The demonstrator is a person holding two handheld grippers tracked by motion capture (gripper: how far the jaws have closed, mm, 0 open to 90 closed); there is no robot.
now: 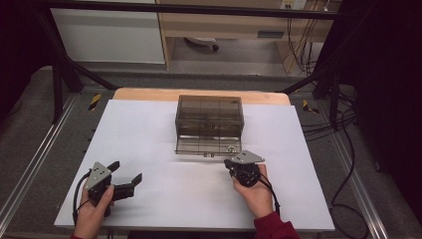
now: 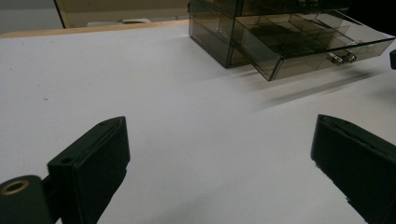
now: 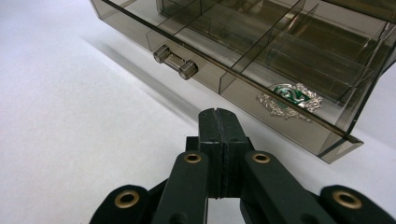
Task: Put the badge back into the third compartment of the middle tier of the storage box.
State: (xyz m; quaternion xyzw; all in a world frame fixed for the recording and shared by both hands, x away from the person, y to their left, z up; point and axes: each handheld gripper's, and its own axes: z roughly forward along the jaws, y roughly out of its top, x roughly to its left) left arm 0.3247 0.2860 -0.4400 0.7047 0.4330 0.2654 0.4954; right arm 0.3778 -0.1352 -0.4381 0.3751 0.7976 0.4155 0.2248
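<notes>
Smoked organizer sits mid-surface, its bottom drawer pulled out toward the person. A green-and-silver ornament lies in the drawer's front corner compartment. Right gripper, jaws closed on nothing, points at the drawer front just beside it, likely to push it. Left gripper rests well apart, jaws wide open, idle.

**Layout relative to the drawer box**

The drawer box stands at the far middle of the counter. Its lowest drawer projects forward. An ornament lies in that drawer's right compartment. Right claw just before it; left claw well left.
</notes>
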